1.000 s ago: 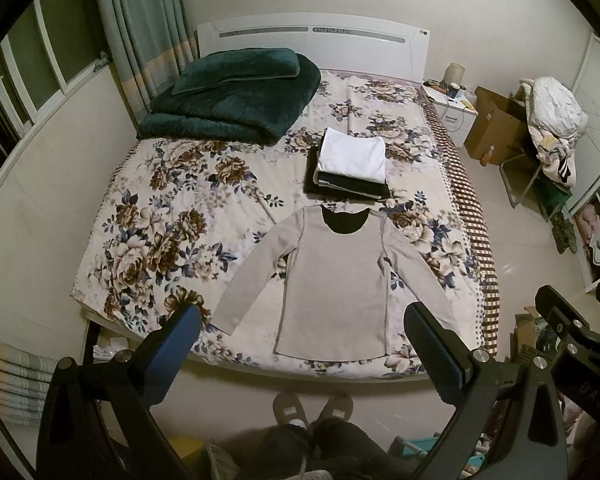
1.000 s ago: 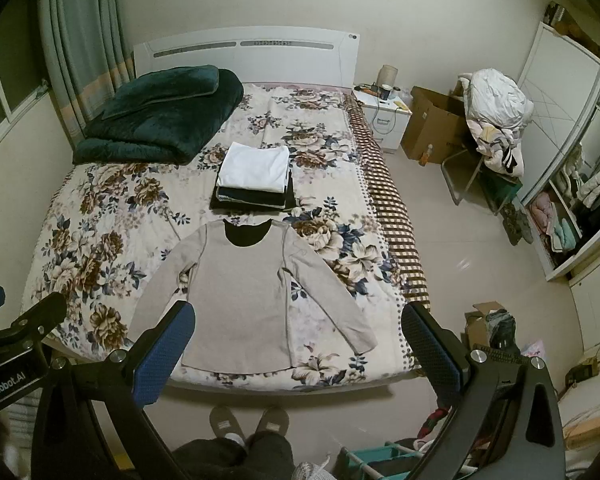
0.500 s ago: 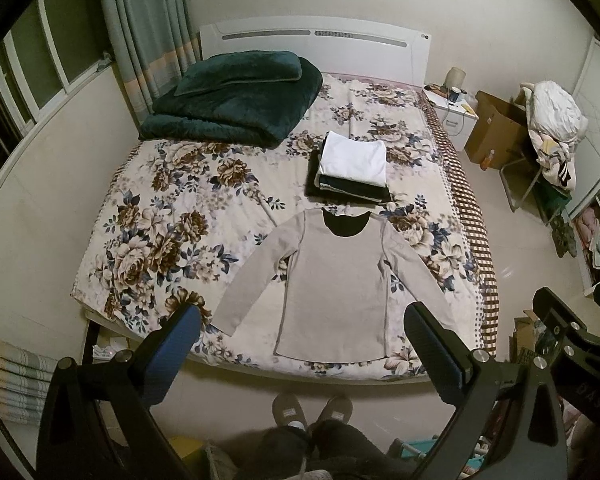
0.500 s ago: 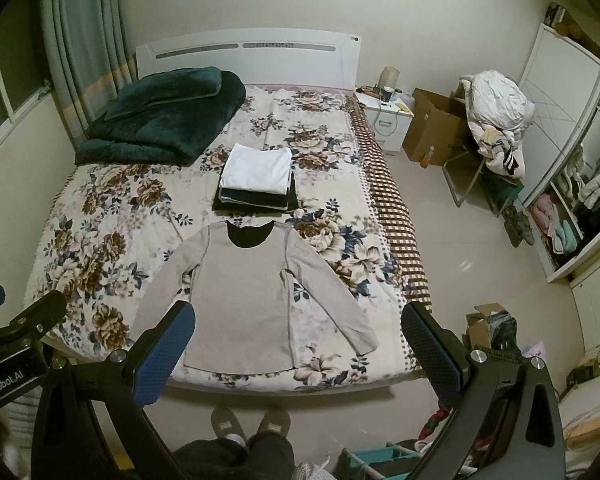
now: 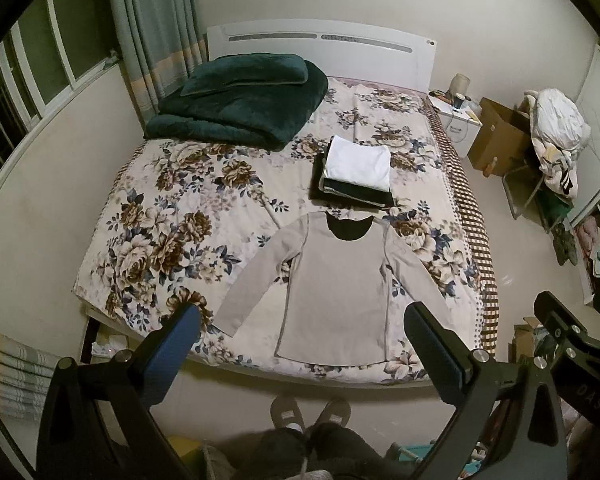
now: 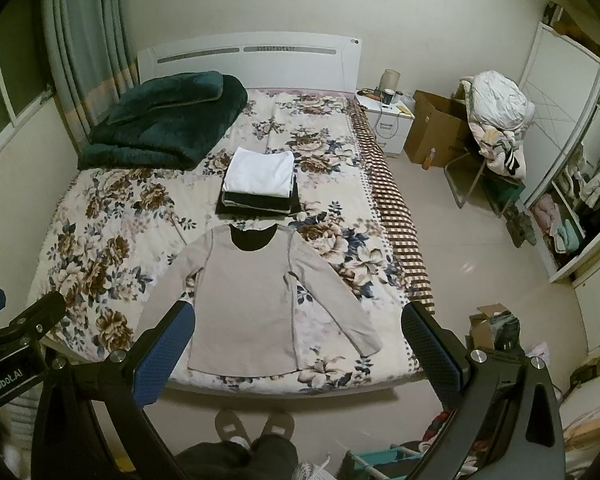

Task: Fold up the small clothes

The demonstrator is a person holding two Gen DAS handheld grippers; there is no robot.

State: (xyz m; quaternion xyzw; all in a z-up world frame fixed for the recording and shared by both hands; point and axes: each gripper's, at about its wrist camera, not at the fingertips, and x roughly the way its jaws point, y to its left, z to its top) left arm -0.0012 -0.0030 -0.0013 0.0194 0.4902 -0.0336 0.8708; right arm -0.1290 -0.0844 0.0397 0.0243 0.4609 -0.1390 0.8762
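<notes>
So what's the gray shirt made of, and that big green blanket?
The gray shirt looks like soft matte knit fabric, maybe cotton: it lies flat with visible seams. The green blanket looks like plush fleece or velvet: thick, puffy folds with a slight sheen.

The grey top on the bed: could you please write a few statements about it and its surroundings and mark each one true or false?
1. The grey top lies spread flat with both sleeves out. True.
2. The left claw is shut on a sleeve. False: it is open and holds nothing.
3. A stack of folded clothes sits beyond the top's neckline. True.
4. The uppermost piece of that stack is green. False: it is white.
5. The green blanket lies near the headboard. True.
6. The right claw grips the top's hem. False: it is open, clear of the top.
</notes>
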